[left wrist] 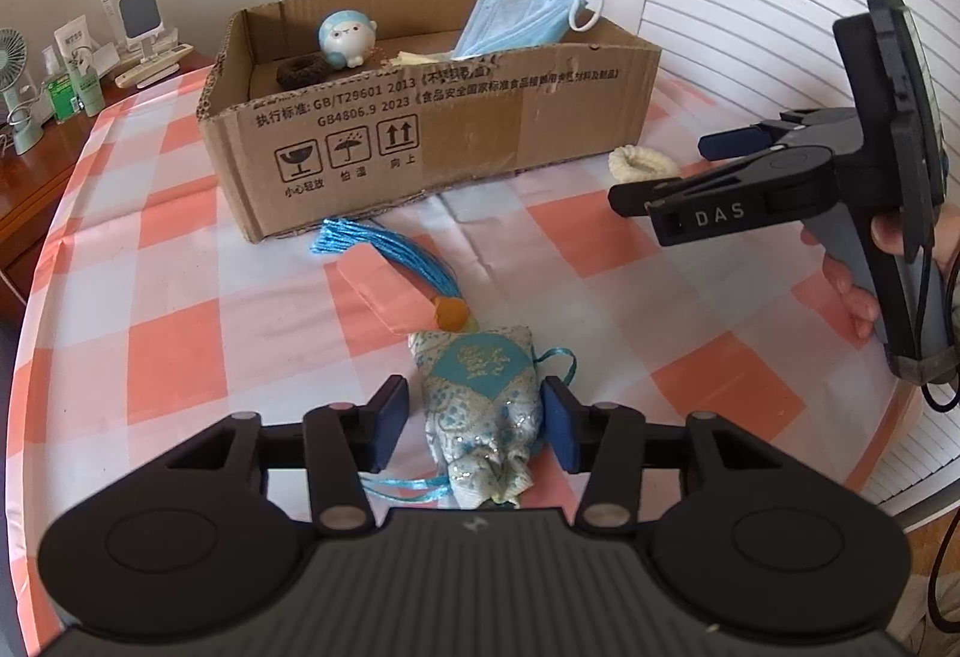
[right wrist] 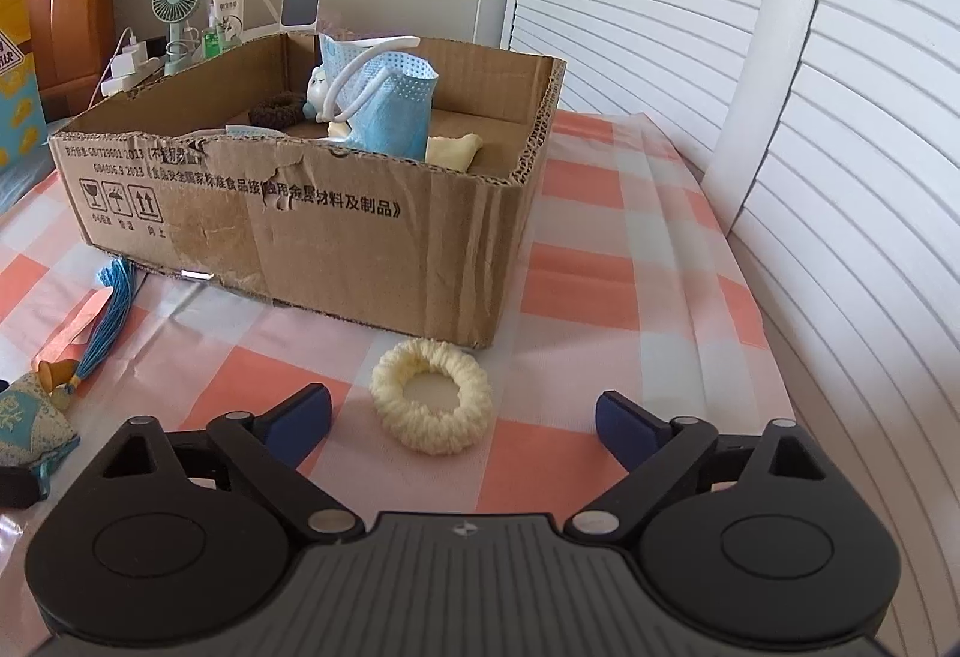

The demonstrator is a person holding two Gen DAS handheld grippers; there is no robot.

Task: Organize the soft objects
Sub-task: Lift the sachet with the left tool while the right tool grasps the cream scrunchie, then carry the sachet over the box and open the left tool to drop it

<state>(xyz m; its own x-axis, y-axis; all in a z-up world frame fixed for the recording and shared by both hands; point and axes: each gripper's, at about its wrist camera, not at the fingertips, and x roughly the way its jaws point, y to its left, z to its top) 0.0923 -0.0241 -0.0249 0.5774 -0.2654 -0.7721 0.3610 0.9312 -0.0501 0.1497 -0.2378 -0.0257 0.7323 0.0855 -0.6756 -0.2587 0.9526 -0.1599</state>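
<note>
Left-wrist view first: we see the left gripper (left wrist: pixel 474 426) half-open astride the blue-and-cream brocade sachet (left wrist: pixel 480 405) lying on the checked desk (left wrist: pixel 180 345), pads beside it but apparently not pressing. Its long axis runs near to far, blue tassel (left wrist: pixel 384 249) pointing at the brown cardboard box (left wrist: pixel 432 129).

Right-wrist view: the right gripper (right wrist: pixel 462 426) stands wide and empty, framing the cream knitted scrunchie (right wrist: pixel 431 396) lying flat just before the box, presumably lined up for a pick.

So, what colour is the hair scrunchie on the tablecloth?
Cream scrunchie, clearest in the right wrist view.
</note>
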